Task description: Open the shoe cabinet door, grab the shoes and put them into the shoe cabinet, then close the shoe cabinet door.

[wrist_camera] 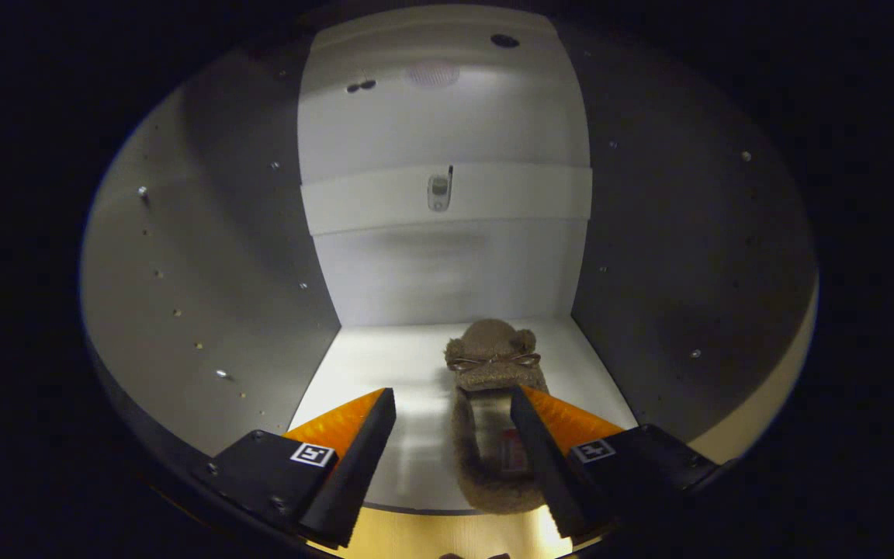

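A fuzzy slipper (493, 404) with a small bow on its toe is seen lying on the floor of the shoe cabinet (385, 365), toe toward the back wall, heel at the front lip. It is judged light, soft and squashable, best pinched at the plush collar. The claw (453, 404) is held wide, its right finger overlapping the slipper's side; contact cannot be told.

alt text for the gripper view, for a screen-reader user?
A fuzzy brown slipper with a small bow lies on the floor of the open white shoe cabinet, toe toward the back wall. The gripper is open, the slipper lying between its fingers, nearer one.
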Available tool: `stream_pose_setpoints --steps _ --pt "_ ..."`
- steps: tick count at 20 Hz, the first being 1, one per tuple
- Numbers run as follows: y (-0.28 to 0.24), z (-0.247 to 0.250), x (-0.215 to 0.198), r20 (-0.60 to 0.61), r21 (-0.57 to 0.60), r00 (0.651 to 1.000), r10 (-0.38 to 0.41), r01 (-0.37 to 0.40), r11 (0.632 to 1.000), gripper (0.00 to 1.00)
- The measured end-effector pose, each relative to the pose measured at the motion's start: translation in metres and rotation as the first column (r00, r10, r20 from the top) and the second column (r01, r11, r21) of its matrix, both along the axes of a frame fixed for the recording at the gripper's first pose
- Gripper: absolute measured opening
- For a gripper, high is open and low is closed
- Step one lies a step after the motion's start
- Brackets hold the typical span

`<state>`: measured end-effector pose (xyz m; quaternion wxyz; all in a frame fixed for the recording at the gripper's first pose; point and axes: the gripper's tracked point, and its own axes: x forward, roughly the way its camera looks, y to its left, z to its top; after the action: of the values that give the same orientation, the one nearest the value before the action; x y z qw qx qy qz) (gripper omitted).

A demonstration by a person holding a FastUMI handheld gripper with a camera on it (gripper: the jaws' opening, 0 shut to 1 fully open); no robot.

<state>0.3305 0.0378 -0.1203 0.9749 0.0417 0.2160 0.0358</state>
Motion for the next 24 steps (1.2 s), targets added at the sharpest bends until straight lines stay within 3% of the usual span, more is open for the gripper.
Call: stream_pose_setpoints --steps 2,10,24 --pt "0.0 0.023 -0.017 0.056 0.004 0.998 0.001 -0.001 1.0 0.99" --pt "-0.011 0.116 -0.133 0.278 0.028 0.96 -0.034 0.027 0.999 0.99" --pt "-0.044 0.136 -0.349 0.404 0.044 0.915 0.013 -0.034 0.998 0.99"
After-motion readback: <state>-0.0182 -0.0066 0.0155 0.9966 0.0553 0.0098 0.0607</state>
